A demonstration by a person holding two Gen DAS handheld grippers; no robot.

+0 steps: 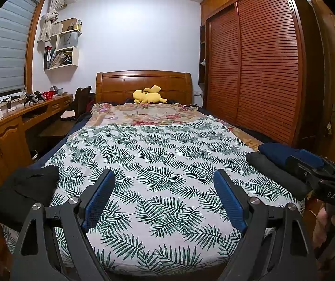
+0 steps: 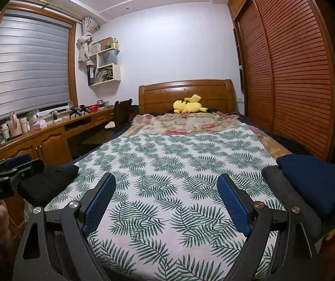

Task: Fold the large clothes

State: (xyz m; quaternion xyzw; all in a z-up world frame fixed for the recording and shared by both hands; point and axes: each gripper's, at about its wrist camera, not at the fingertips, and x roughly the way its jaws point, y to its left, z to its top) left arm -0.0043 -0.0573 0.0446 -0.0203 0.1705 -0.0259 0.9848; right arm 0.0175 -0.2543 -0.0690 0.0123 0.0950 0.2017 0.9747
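Both tools, left tool (image 1: 164, 197) and right tool (image 2: 166, 202), gape empty over the bed (image 1: 158, 154); folded clothes (image 2: 312, 182) stacked right, black garment (image 1: 24, 185) left seemingly awaits folding

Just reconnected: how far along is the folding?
Done: a navy garment sits folded on a folded grey garment at the bed's right edge. In hand: nothing; left gripper and right gripper are open above the leaf-print sheet. Left: the crumpled black garment at the left edge.
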